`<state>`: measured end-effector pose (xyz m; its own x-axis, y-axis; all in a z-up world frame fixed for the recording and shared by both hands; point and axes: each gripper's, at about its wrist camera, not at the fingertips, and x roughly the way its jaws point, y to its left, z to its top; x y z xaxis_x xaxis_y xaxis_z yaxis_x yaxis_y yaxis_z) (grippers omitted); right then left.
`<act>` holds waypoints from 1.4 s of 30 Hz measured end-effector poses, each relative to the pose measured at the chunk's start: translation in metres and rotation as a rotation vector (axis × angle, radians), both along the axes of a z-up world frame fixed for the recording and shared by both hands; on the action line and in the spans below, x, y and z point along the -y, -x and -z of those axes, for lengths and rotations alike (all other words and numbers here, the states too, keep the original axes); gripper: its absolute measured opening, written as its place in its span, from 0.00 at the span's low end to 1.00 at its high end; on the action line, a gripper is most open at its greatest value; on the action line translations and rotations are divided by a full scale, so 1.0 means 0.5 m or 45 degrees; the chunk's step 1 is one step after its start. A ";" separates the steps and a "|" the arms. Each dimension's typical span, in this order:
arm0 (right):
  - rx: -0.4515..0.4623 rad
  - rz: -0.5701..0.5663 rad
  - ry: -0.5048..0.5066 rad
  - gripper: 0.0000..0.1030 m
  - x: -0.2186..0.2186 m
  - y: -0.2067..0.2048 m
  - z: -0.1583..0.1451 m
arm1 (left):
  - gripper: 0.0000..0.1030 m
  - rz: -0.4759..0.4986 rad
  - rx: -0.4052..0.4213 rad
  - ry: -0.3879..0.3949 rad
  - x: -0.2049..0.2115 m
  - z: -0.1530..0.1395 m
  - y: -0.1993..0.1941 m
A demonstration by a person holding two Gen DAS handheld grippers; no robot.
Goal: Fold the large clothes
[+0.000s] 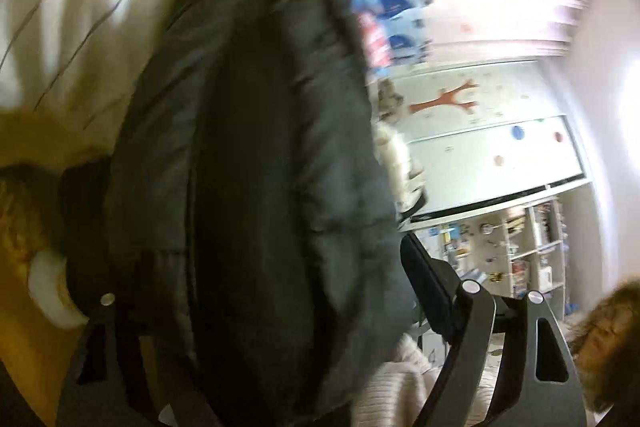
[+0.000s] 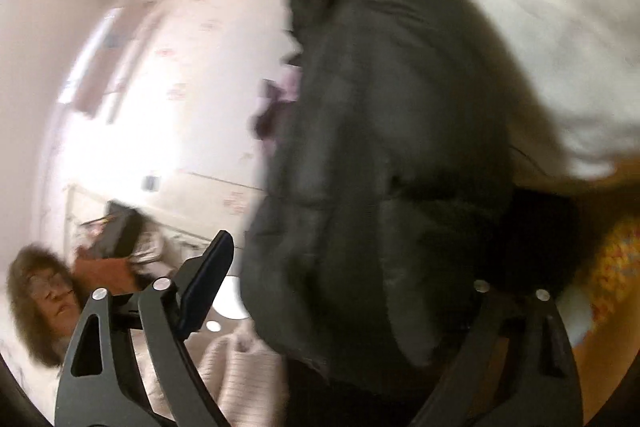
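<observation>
Both views are smeared by motion blur, so fine detail is hard to read.

The left gripper [image 1: 256, 291] is pointing roughly level, tipped a little downward, with its fingers standing wide apart. A dark padded jacket [image 1: 256, 147] is bulging up between them and filling the gap. The right-hand finger [image 1: 428, 279] is showing clearly, and its pad is sitting just beside the jacket's edge; whether it is touching the cloth cannot be told. The left-hand finger [image 1: 86, 239] is mostly buried behind the dark fabric, so its contact cannot be made out either.

The right gripper [image 2: 352, 259] is also pointing nearly level, its fingers spread wide. The same jacket [image 2: 380, 147] is hanging between them, reaching from the top of the view down past the finger bases. The left-hand finger [image 2: 208, 275] is standing free, apart from the jacket's edge. The right-hand finger is hidden behind the dark cloth, with only its linkage showing below.

A pale ribbed garment [image 1: 396, 387] is lying under the fingers, near the bases. Beyond the fingers on the jacket's open side, a white wardrobe [image 1: 488, 131] with coloured stickers is visible. A yellow patterned cloth [image 2: 616, 267] is sitting outside the right gripper's hidden finger, cut off at the edge.
</observation>
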<state>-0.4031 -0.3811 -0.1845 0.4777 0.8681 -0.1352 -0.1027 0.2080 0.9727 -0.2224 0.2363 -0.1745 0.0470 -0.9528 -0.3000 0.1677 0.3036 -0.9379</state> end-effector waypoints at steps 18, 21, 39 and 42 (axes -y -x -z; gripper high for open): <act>0.334 0.135 0.061 0.17 -0.061 0.012 -0.201 | 0.16 -0.222 0.213 -0.144 0.026 -0.187 0.041; 0.447 0.126 0.039 0.17 -0.070 0.022 -0.273 | 0.15 -0.205 0.313 -0.083 0.007 -0.251 0.069; 0.037 0.053 0.082 0.40 -0.028 0.113 -0.077 | 0.25 -0.124 0.633 -1.069 0.074 -0.234 0.138; 0.027 0.048 0.077 0.50 -0.030 0.114 -0.067 | 0.28 -0.130 0.677 -1.126 0.088 -0.232 0.137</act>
